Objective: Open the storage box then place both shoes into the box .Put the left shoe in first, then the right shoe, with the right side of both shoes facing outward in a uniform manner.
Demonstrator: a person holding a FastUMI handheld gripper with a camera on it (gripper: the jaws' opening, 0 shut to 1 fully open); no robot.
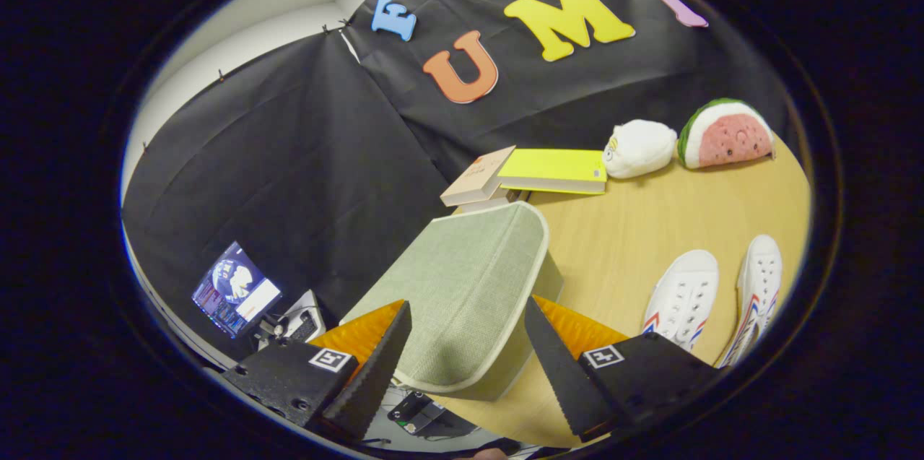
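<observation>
A pale green fabric storage box (469,287) with a cream-piped lid sits near the edge of the wooden table (628,229), its lid down. My gripper (469,352) is open, its two fingers standing on either side of the near part of the lid, with no visible contact. Two white sneakers with red and blue stripes lie on the table to the right of the fingers: one (682,297) nearer the box, the other (758,287) beyond it.
Two books, a tan one (476,175) and a yellow-green one (556,170), lie behind the box. A white plush toy (639,148) and a watermelon plush (725,135) rest by the booth wall. Below the table's left side are a lit screen (234,290) and some gear.
</observation>
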